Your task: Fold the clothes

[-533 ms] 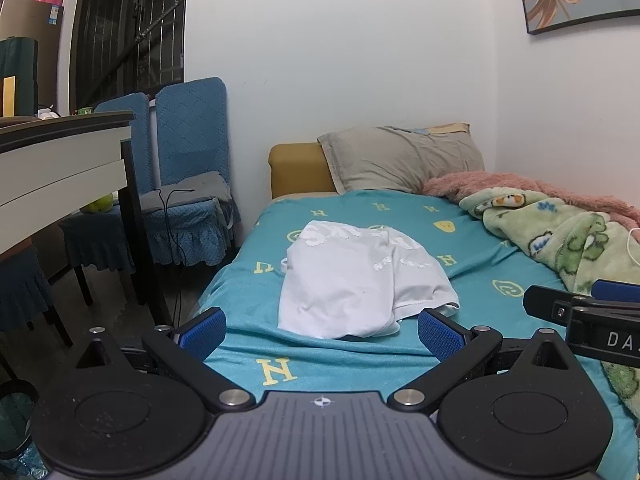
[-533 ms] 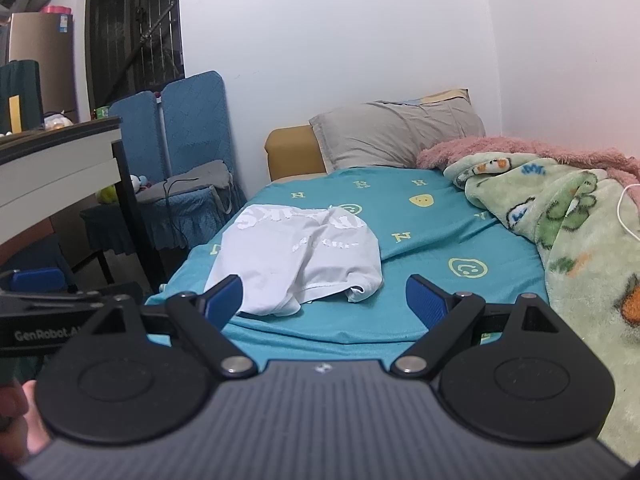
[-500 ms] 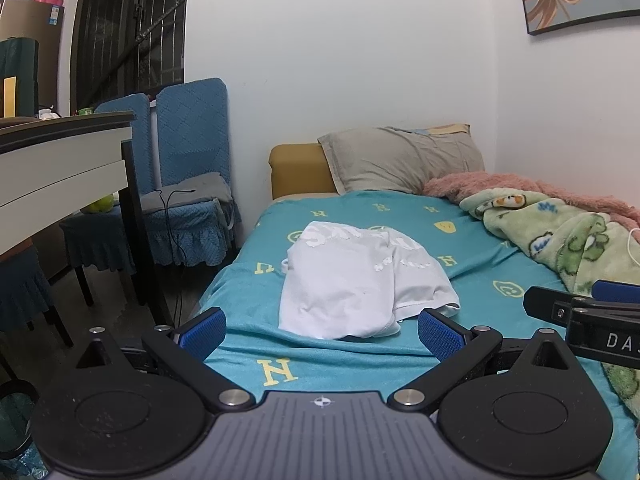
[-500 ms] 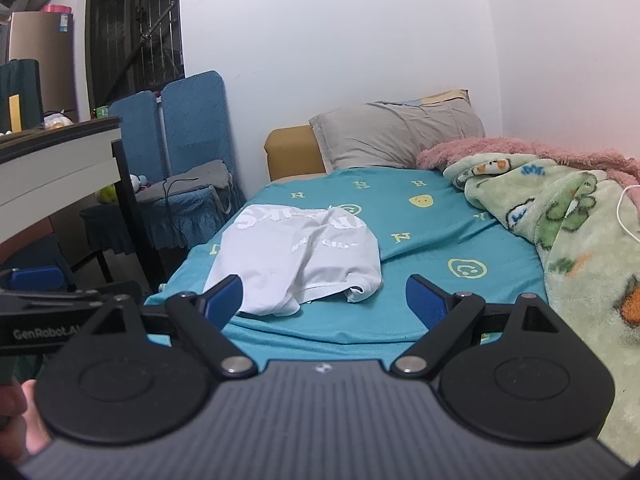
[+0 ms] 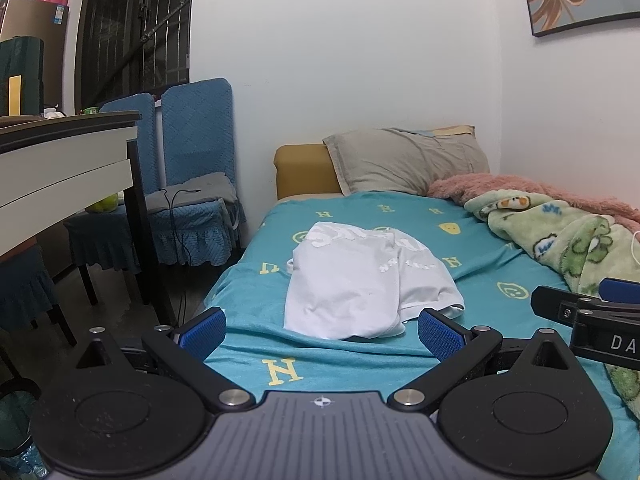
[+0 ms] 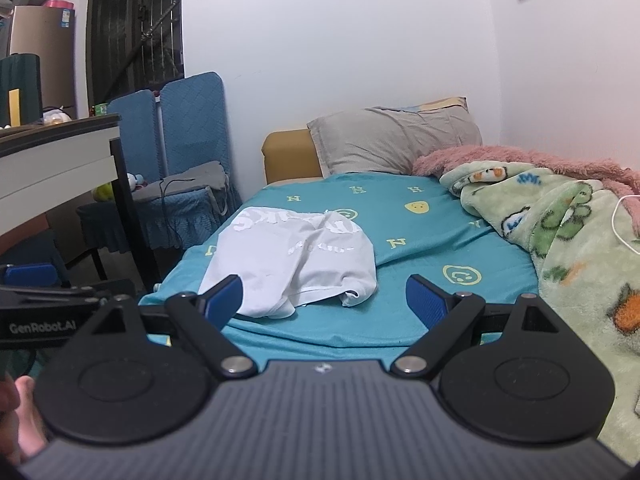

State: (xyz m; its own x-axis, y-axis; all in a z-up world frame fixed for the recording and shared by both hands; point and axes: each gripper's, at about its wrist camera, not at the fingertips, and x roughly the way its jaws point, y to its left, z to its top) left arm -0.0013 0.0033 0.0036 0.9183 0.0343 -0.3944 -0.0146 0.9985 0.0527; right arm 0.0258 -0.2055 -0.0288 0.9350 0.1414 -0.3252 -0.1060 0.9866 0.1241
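Observation:
A white garment (image 5: 360, 280) lies roughly folded on the teal bed sheet (image 5: 472, 264), near the bed's left side; it also shows in the right wrist view (image 6: 296, 260). My left gripper (image 5: 320, 334) is open and empty, held just short of the garment's near edge. My right gripper (image 6: 326, 302) is open and empty, also short of the garment, with its left pad in front of the garment's near left corner. The right gripper shows at the right edge of the left wrist view (image 5: 592, 312), and the left gripper at the left edge of the right wrist view (image 6: 44, 300).
A grey pillow (image 5: 404, 160) lies at the head of the bed. A green and pink blanket (image 5: 568, 240) is heaped along the right side. Blue chairs (image 5: 188, 200) and a table (image 5: 68, 160) stand left of the bed.

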